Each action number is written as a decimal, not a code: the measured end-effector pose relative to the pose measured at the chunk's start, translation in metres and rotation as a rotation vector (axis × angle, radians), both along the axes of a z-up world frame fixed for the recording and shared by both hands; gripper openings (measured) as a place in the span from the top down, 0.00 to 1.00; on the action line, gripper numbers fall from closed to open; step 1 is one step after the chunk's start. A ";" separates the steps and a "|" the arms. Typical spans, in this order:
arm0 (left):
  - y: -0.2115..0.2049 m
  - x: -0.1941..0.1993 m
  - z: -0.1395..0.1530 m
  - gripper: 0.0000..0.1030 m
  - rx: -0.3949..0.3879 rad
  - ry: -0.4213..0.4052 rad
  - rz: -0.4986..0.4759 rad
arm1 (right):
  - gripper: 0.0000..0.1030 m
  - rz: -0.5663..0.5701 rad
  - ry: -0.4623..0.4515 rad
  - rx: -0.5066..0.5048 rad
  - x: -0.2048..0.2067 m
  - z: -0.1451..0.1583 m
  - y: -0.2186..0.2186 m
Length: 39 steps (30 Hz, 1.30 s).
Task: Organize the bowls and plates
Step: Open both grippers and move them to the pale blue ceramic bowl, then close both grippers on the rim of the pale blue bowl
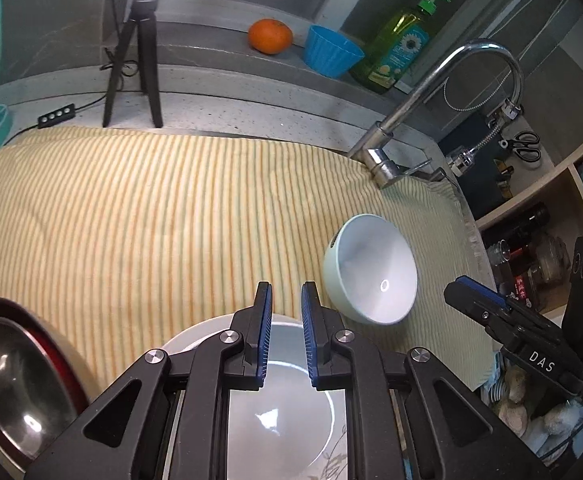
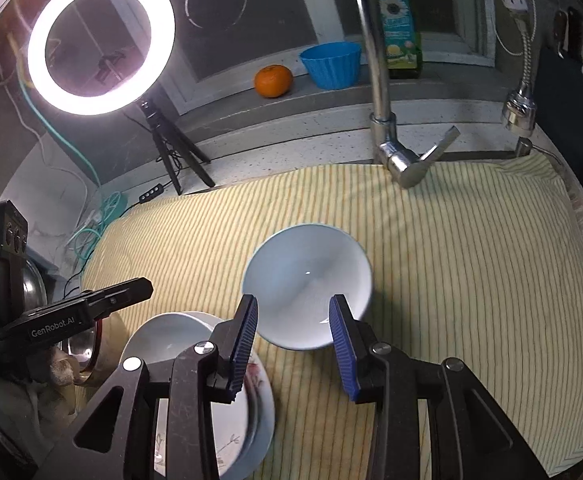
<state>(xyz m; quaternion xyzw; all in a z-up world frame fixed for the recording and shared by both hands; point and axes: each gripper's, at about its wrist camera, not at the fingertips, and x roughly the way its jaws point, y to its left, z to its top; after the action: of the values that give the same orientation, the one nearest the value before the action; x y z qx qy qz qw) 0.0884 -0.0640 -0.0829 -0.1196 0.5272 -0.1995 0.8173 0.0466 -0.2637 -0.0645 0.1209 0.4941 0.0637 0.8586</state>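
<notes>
A pale blue-white bowl (image 1: 371,268) (image 2: 307,280) sits upright on the striped cloth (image 1: 151,216). In the right wrist view my right gripper (image 2: 293,320) hovers at its near side, open, pads clear of it. The left wrist view shows that gripper (image 1: 465,286) apart from the bowl, to its right. My left gripper (image 1: 286,300) (image 2: 143,286) hangs above a white bowl (image 1: 287,400) (image 2: 179,340) that rests on a white flowered plate (image 1: 195,332) (image 2: 261,412). A narrow gap shows between its jaws, with nothing in it.
A steel bowl with a red rim (image 1: 15,380) lies left of the stack. The faucet (image 2: 383,120) and a sprayer hose (image 2: 519,104) rise behind the cloth. A ring light on a tripod (image 2: 99,40), an orange (image 2: 273,80), a blue cup (image 2: 331,64) and a soap bottle (image 2: 399,28) stand at the back.
</notes>
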 end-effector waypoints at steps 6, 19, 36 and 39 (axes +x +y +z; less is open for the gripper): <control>-0.035 0.018 -0.017 0.82 0.017 0.043 -0.049 | 0.67 -0.070 0.055 0.061 0.009 -0.018 -0.036; -0.068 0.031 -0.031 0.82 0.067 0.058 -0.088 | 0.71 -0.099 0.130 0.186 0.030 -0.046 -0.060; -0.076 0.036 -0.038 0.91 0.098 0.064 -0.100 | 0.88 -0.106 0.191 0.226 0.041 -0.067 -0.059; -0.076 0.038 -0.040 0.92 0.091 0.073 -0.104 | 0.91 -0.108 0.196 0.230 0.041 -0.069 -0.059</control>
<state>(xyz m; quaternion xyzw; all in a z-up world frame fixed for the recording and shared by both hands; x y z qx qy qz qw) 0.1262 -0.1405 -0.1226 -0.0618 0.5707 -0.2130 0.7906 0.0879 -0.3231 -0.1337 0.2503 0.5579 0.0615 0.7888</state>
